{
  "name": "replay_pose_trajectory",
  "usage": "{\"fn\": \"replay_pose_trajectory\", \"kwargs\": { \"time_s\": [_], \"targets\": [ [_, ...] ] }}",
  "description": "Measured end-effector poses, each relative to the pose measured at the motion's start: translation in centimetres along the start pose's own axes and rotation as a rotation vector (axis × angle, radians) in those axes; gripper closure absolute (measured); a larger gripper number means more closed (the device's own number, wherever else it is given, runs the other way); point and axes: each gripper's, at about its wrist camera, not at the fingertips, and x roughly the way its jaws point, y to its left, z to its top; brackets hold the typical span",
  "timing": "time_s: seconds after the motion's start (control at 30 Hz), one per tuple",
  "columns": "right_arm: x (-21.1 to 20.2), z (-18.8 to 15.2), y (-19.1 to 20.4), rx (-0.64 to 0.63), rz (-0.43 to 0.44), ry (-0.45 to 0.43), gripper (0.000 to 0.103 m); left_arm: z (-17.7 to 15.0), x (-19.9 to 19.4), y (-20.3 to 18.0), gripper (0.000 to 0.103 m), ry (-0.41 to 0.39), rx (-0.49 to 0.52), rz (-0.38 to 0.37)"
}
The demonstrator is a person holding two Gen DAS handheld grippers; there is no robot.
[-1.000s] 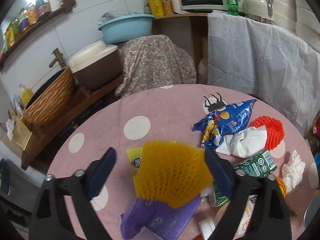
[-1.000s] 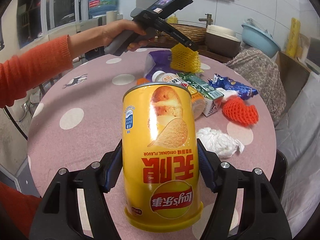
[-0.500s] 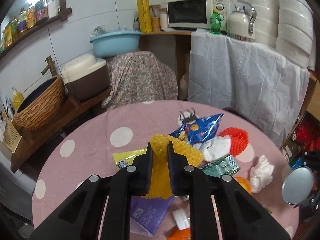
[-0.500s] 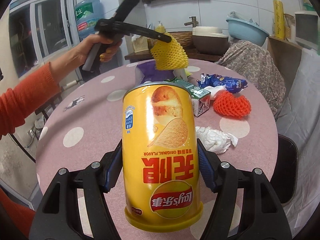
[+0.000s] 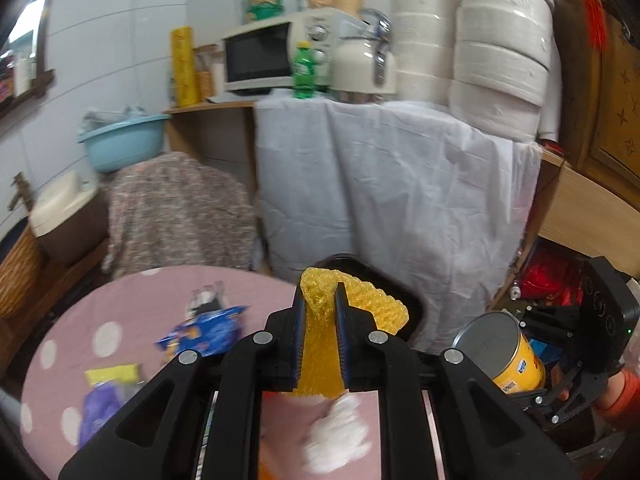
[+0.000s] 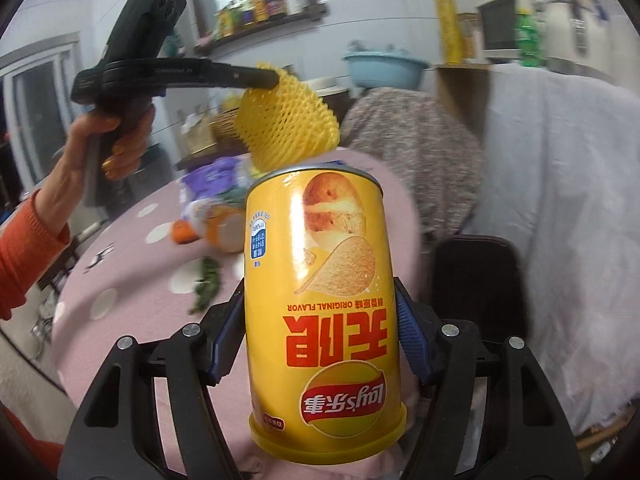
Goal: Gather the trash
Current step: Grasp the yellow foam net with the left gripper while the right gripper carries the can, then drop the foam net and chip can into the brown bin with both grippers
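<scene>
Left gripper (image 5: 320, 334) level, raised, pinching foam net (image 6: 286, 122); right gripper (image 6: 320, 340) clamps chip can (image 6: 322, 308).

We find the white wad (image 5: 338, 438) on the bench (image 5: 132, 300) motion-blurred, its material indeterminate. The blue packet (image 5: 204, 332) print is unreadable. In the right wrist view the yellow can (image 6: 324, 304) hides the bench centre, and the orange item (image 6: 182, 232) and green scrap (image 6: 206, 284) are smeared. The black object (image 6: 478, 280) beyond the bench edge is partly hidden.
</scene>
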Motion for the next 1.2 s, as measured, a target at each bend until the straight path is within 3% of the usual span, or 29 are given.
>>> {"fn": "replay_pose_trajectory", "kwargs": {
  "time_s": [0.2, 0.33, 0.5, 0.7, 0.77, 0.83, 0.9, 0.97, 1.07, 1.2],
  "targets": [
    [-2.4, -1.8, -7.0, 0.101, -0.199, -0.026, 0.036, 2.5, 10.1, -4.9, 0.089, 0.162, -0.018, -0.008],
    [-1.7, -3.2, -11.8, 0.198, -0.261, -0.012, 0.036, 2.5, 16.6, -6.7, 0.089, 0.286, -0.012, 0.040],
    [-0.2, -5.5, -16.2, 0.311, -0.272, 0.011, 0.036, 1.7, 23.3, -7.4, 0.089, 0.445, -0.047, 0.090],
    [1.6, -6.7, -18.4, 0.338, -0.273, 0.034, 0.036, 0.7, 29.2, -8.1, 0.088, 0.562, -0.040, 0.146],
    [2.7, -6.8, -18.8, 0.337, -0.270, 0.051, 0.036, 0.5, 30.6, -8.1, 0.085, 0.581, -0.047, 0.153],
    [3.7, -6.9, -19.5, 0.342, -0.265, 0.069, 0.036, 0.3, 31.6, -8.1, 0.075, 0.593, -0.054, 0.151],
    [4.9, -6.8, -19.8, 0.343, -0.255, 0.085, 0.036, 0.3, 32.1, -8.4, 0.049, 0.592, -0.054, 0.155],
    [6.2, -6.5, -20.1, 0.343, -0.247, 0.103, 0.036, 0.3, 32.0, -8.5, 0.042, 0.579, -0.053, 0.156],
    [8.4, -5.9, -20.4, 0.323, -0.246, 0.135, 0.036, 0.9, 31.8, -8.0, 0.042, 0.562, -0.087, 0.143],
    [11.9, -4.6, -20.9, 0.304, -0.234, 0.193, 0.036, 3.4, 28.2, -6.3, 0.036, 0.443, -0.156, 0.106]
  ]
}}
